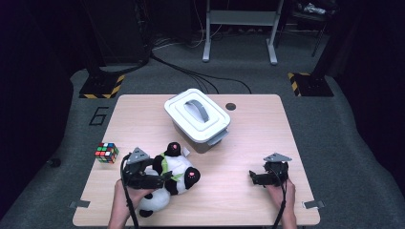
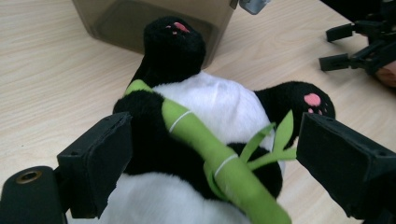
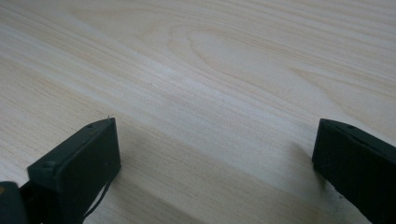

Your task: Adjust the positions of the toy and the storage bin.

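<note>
1. Grey storage box (image 1: 198,125) with white lid (image 1: 196,113) and grey handle (image 1: 197,109), standing near the middle of the wooden surface (image 1: 253,129), toward 12 o'clock, turned at an angle.
2. Grey latch (image 1: 217,138) jutting from the box's side at 5 o'clock.
3. Small dark round hole (image 1: 231,106) in the surface, just beside the box at 2 o'clock.
4. Rubik's cube (image 1: 106,152) at 9 o'clock, right at the surface's edge.
5. Number 6 (image 1: 98,116) marked on the grey floor at 10 o'clock.
6. Yellow-and-black striped stand bases (image 1: 101,86) at 11 and 1 o'clock.
7. Black cables (image 1: 191,74) trailing across the floor at 12 o'clock, before a grey metal frame (image 1: 241,28).
</note>
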`<action>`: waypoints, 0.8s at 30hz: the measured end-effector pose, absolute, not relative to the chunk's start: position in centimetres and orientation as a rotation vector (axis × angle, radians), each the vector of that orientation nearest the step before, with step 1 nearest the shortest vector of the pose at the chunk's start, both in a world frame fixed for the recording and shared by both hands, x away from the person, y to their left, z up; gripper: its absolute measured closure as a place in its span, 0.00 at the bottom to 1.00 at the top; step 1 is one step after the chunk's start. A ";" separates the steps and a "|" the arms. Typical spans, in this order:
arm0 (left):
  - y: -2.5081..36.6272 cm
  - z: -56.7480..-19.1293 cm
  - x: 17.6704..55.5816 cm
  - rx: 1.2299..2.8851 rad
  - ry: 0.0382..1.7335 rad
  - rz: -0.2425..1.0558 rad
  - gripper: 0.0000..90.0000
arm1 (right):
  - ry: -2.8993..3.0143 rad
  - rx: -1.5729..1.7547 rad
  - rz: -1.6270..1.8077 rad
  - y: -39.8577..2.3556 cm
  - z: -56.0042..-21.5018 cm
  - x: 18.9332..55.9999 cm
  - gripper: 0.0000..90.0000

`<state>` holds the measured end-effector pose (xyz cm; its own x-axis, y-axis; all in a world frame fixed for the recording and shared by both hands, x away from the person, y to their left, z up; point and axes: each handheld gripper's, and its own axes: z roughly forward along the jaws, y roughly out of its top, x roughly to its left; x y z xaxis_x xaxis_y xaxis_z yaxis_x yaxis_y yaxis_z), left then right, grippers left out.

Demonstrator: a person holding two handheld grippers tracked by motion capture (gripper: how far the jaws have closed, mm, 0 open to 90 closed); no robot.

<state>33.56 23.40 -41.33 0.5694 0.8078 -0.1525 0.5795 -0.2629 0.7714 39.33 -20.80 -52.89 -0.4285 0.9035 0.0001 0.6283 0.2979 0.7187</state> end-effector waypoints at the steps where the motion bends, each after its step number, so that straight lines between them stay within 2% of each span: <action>1: 23.2 -41.4 33.6 1.974 1.128 0.361 0.17 | 2.165 1.369 0.918 -20.8 -52.9 39.3 0.00; 3: 22.8 -41.6 33.7 1.980 1.148 0.358 0.18 | 2.165 1.369 0.918 -20.8 -52.9 39.3 0.00; 6: 22.4 -42.3 33.7 2.007 1.163 0.375 0.30 | 2.165 1.369 0.918 -20.8 -52.9 39.3 0.00; 8: 22.3 -42.9 33.6 2.015 1.168 0.371 0.44 | 2.165 1.370 0.918 -20.8 -52.9 39.3 0.00; 10: 22.2 -43.1 33.3 2.019 1.161 0.390 0.47 | 2.165 1.369 0.918 -20.8 -52.9 39.3 0.00; 16: 22.6 -43.3 33.2 2.047 1.129 0.401 0.68 | 2.165 1.369 0.918 -20.8 -52.9 39.3 0.00; 24: 23.3 -43.2 33.0 2.065 1.066 0.416 0.80 | 2.164 1.370 0.918 -20.8 -52.9 39.3 0.00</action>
<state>33.01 23.32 -43.17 0.5984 0.7993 -0.0539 0.5513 -0.3621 0.7516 39.33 -20.80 -52.89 -0.4277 0.9039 0.0003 0.6284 0.2970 0.7190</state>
